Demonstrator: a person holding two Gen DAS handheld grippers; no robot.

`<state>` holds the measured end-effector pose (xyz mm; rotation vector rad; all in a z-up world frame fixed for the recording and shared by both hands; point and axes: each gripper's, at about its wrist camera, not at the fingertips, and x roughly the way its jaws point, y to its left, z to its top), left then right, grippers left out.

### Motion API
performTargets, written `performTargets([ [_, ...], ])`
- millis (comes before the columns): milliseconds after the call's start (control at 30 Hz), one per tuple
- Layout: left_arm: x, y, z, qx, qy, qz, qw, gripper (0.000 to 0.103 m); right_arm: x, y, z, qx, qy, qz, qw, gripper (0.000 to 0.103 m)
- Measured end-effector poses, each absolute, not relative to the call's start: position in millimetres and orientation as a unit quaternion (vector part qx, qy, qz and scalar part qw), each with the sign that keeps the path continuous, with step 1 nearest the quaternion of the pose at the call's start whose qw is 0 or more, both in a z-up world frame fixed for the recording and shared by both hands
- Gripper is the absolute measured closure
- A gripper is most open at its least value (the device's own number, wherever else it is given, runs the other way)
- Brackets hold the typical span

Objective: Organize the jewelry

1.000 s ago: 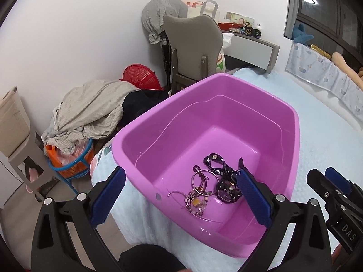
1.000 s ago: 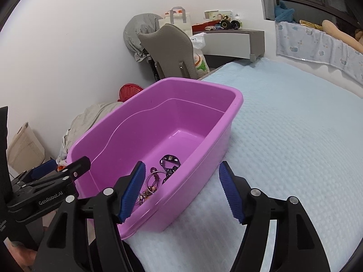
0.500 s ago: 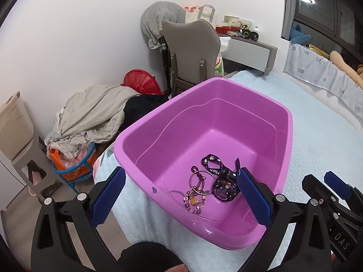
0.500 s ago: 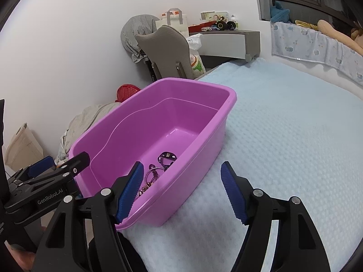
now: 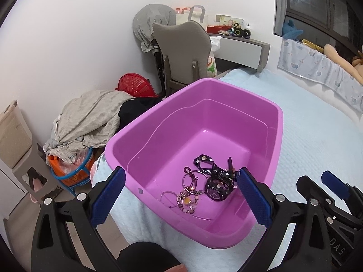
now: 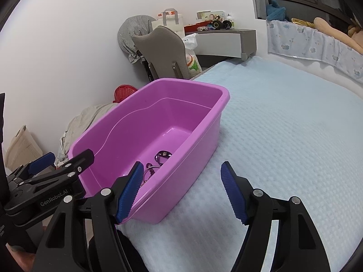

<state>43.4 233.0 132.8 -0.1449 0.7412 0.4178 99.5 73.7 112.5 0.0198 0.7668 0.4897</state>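
Note:
A pink plastic tub [image 5: 281,117] sits on the light blue bedcover at the bed's near left corner. On its floor lies a small heap of jewelry [image 5: 192,190]: thin bangles, a beaded charm piece and a black studded strap [image 5: 215,181]. My left gripper [image 5: 180,170] hovers open over the tub's near end with nothing between its blue pads. My right gripper [image 6: 181,164] is open and empty too, beside the tub's near right corner above the bedcover. The tub [image 6: 222,97] and part of the jewelry [image 6: 158,158] show in the right wrist view, where the left gripper [image 6: 56,165] reaches in from the left.
Off the bed's left edge are a pile of laundry [image 5: 90,115], a red basket [image 5: 136,86] and an orange basket [image 5: 68,170]. A grey chair [image 5: 181,45] and a desk [image 5: 240,47] stand behind the tub. The bedcover [image 6: 283,136] spreads wide to the right.
My left gripper has drawn back and up a little from the tub, so more of the tub shows. The jewelry has not moved. Both grippers stay open.

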Motion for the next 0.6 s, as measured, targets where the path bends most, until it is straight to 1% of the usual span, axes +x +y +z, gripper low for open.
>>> performTargets([
  [600,44.7,220.7,143.5,-0.068,0.359,0.196,0.910,0.006,93.7,64.4,129.1,0.002,0.361,0.226,0.905,0.036],
])
